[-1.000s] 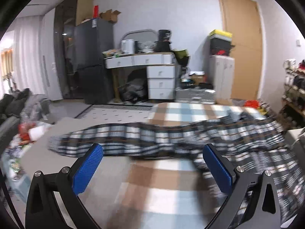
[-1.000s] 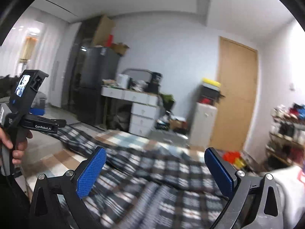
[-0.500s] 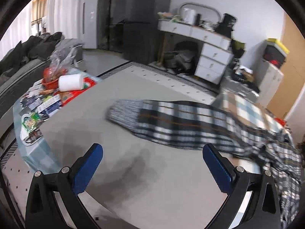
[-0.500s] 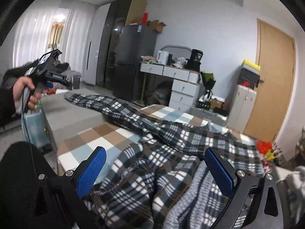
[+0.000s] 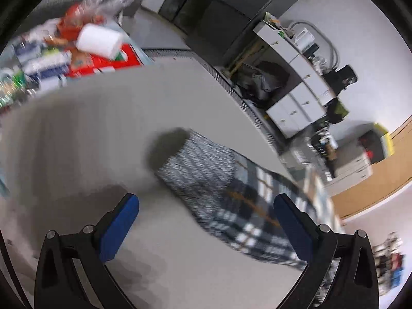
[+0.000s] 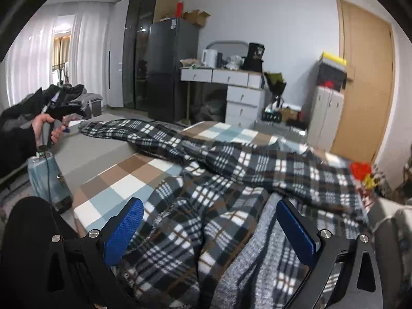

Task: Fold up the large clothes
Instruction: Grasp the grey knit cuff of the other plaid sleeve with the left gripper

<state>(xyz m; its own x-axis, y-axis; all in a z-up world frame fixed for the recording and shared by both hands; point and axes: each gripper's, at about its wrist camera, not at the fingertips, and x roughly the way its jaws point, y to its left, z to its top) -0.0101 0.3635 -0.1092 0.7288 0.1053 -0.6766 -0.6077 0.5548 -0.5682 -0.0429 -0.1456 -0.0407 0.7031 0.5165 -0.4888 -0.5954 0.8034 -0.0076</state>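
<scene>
A large black-and-white plaid garment (image 6: 231, 170) lies spread over the bed, one long sleeve reaching left onto a grey surface. In the left wrist view the sleeve's cuff end (image 5: 206, 175) lies flat on that grey surface (image 5: 90, 134). My left gripper (image 5: 206, 221) is open and empty, just above the sleeve near the cuff. It also shows in the right wrist view (image 6: 55, 105), held in a hand at the far left. My right gripper (image 6: 209, 229) is open and empty, low over the garment's bunched body with its grey lining (image 6: 257, 252).
A checked brown, blue and white cover (image 6: 123, 180) lies under the garment. A low table with a paper roll (image 5: 99, 41) and packets stands left of the grey surface. A white desk with drawers (image 6: 231, 87), a dark fridge (image 6: 167, 69) and a wooden door (image 6: 365, 85) stand behind.
My left gripper has swung left along the sleeve and tilted down over its cuff end. My right gripper has dropped lower over the garment's body. Both stayed open.
</scene>
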